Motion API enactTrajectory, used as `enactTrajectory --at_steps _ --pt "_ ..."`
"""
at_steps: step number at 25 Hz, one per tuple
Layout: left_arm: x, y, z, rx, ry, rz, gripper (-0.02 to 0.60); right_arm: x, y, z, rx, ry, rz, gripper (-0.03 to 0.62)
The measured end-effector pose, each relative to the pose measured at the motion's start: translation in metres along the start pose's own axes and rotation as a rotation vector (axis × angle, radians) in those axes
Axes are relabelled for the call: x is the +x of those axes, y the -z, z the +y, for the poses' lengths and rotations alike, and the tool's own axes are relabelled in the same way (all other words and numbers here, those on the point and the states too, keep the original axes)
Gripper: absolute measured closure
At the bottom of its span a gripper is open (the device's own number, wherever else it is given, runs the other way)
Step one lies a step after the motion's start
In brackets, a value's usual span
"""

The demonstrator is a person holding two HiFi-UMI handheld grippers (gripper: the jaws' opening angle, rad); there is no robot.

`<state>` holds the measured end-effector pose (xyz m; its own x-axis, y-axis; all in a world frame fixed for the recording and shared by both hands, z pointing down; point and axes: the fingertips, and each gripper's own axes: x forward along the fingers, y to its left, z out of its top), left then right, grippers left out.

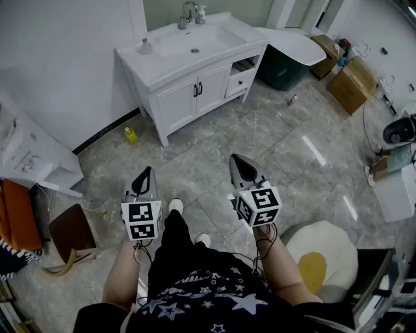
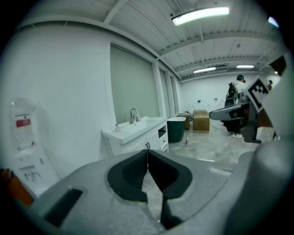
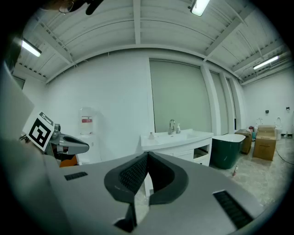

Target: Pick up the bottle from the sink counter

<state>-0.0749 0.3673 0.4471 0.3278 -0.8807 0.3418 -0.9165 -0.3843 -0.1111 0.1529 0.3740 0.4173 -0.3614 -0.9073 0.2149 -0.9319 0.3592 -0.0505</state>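
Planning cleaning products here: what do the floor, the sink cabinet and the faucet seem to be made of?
Floor: grey veined stone or marble-look tile, polished; it mirrors the lights and shows joint lines.
Sink cabinet: white painted or laminated board, smooth; core can't be told.
Faucet: metal, likely chrome, silvery and shiny.

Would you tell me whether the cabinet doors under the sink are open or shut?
Shut: both doors sit flush, handles side by side.

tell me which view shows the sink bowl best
The head view: it looks down into the sink bowl, with its drain in plain sight. The left and right gripper views see the counter side-on, so the bowl is hidden. Only the rim and the tap show.
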Motion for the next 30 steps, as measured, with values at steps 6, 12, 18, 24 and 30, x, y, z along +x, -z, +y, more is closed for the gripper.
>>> enactTrajectory --at_steps 6,12,18,24,30 --pt "0.0 0.0 -0.004 -0.052 0.018 0.007 0.561 -0.005 0.002 0.001 0.011 -0.017 0.002 0.592" --pt "0.005 -0.003 -0.017 -0.074 0.036 0.0 0.561 -0.004 0.004 -0.01 0.021 -0.027 0.003 0.592" --pt "0.032 -0.016 -0.006 -0.092 0.022 -0.032 0.558 0.02 0.007 -0.025 0.051 -0.034 0.005 0.592" --pt "0.09 -0.025 0.014 -0.112 0.045 -0.062 0.324 0.061 0.002 -0.048 0.065 -0.027 0.006 0.592" --pt "0.181 -0.032 0.045 -0.104 0.045 -0.062 0.237 0.146 -0.008 -0.09 0.061 -0.001 0.001 0.591"
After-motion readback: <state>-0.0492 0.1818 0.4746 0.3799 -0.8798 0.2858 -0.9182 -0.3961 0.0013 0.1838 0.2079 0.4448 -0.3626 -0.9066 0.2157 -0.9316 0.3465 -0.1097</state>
